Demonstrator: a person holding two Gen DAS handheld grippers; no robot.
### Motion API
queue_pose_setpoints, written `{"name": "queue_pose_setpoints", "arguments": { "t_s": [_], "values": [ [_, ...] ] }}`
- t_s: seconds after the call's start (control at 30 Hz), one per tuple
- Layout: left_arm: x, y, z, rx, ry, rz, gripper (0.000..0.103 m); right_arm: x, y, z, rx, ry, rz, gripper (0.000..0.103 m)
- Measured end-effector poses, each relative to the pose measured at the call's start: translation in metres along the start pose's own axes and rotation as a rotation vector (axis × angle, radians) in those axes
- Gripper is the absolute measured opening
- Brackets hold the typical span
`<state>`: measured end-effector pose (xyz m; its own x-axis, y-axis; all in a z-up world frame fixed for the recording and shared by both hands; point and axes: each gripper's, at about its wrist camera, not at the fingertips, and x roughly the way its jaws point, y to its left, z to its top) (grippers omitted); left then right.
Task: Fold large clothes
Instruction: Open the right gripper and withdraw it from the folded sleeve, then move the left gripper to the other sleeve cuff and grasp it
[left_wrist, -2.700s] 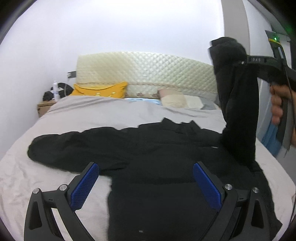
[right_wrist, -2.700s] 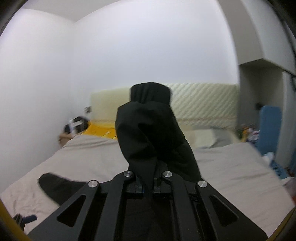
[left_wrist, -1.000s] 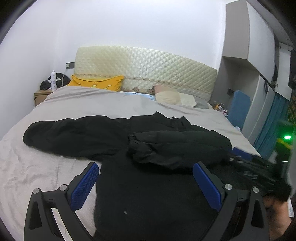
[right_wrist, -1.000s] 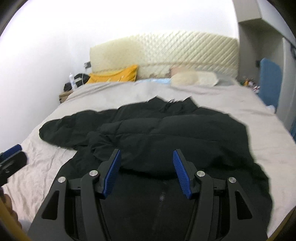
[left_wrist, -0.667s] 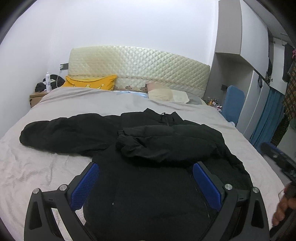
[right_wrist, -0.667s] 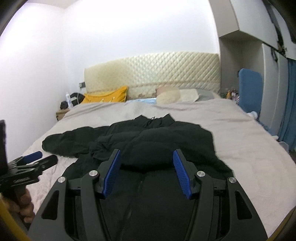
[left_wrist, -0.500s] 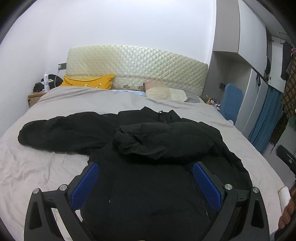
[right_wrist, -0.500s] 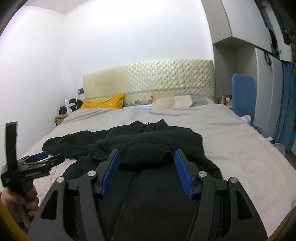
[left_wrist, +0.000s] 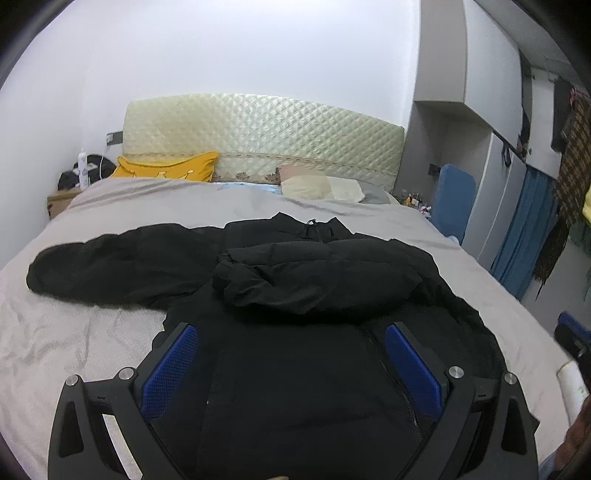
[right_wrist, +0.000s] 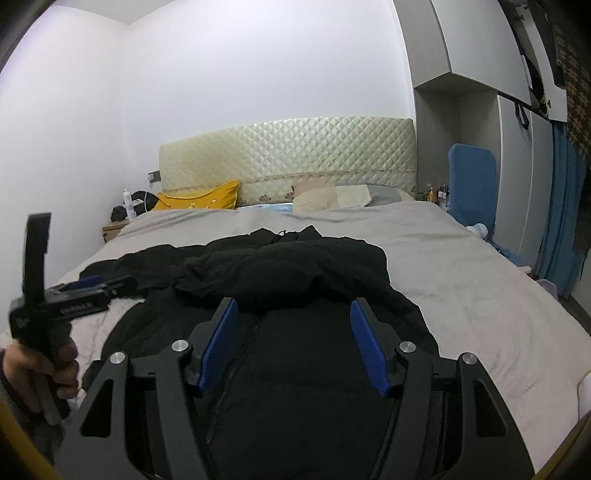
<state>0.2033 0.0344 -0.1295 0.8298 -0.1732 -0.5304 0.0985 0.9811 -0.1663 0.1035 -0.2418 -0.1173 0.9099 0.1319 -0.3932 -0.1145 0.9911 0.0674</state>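
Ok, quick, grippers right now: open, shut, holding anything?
Left gripper: open, holding nothing, above the black jacket.
Right gripper: open, holding nothing, above the same jacket.

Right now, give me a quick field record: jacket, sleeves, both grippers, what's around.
jacket: black, zip-front, lying flat on the bed, collar toward the headboard
right sleeve: folded across the chest
left sleeve: spread out sideways on the sheet, not yet folded
left gripper: open, holding nothing, above the jacket's lower half
right gripper: open, holding nothing, above the zip
yellow pillow: at the headboard, apart from the jacket
next step, likely: fold the left sleeve in
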Motion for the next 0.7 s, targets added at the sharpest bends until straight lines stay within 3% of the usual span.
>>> {"name": "queue_pose_setpoints", "arguments": {
  "t_s": [0.33,0.5,0.7],
  "values": [
    [0.021,0.059,0.054,-0.034,0.041,0.041,0.103,0.023,0.006,-0.007,-0.062,-0.026,-0.035,0.064],
    [0.032,0.120,0.102,-0.088,0.053,0.108,0.103,0.033,0.004,-0.005,-0.046,-0.031,-0.040,0.065],
    [0.049,0.189,0.137,-0.147,0.078,0.168,0.103,0.043,0.005,-0.008,-0.041,-0.016,-0.062,0.065]
  ]
}}
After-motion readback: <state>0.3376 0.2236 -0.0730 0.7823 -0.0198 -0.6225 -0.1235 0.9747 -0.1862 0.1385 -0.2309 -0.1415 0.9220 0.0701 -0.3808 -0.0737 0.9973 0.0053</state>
